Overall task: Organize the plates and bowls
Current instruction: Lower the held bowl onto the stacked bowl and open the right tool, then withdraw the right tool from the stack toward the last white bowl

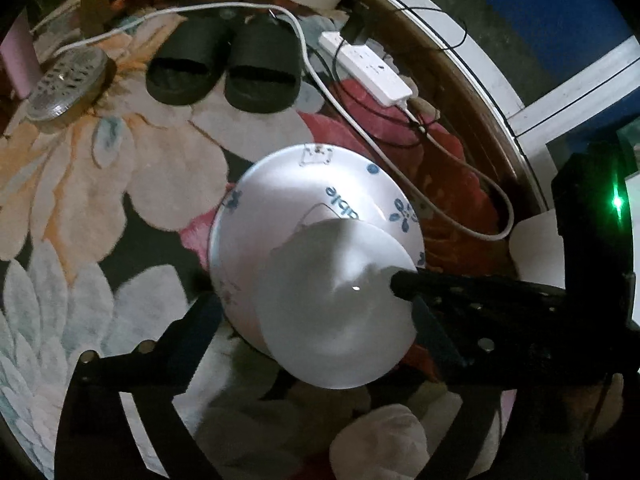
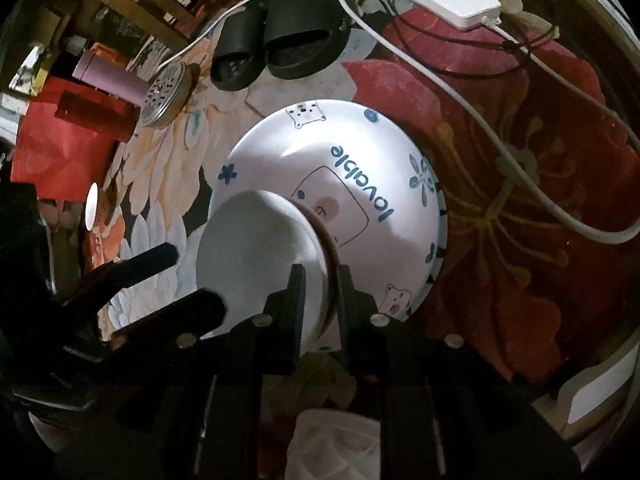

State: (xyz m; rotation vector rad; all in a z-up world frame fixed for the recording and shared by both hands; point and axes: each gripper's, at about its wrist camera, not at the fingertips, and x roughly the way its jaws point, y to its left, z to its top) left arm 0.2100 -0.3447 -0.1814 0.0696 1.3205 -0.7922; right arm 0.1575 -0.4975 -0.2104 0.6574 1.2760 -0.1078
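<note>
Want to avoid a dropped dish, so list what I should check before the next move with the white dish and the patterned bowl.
1. Right hand-held gripper shut on the white dish at its rim: ok.
2. Left hand-held gripper open, pads off the white dish: ok.
3. White dish seated squarely on the patterned bowl: cannot tell; it looks tilted against the bowl's foot.
4. Patterned bowl steady on the floral mat: cannot tell.
5. White cable apart from both dishes: ok.
6. Black slippers clear of the dishes: ok.
</note>
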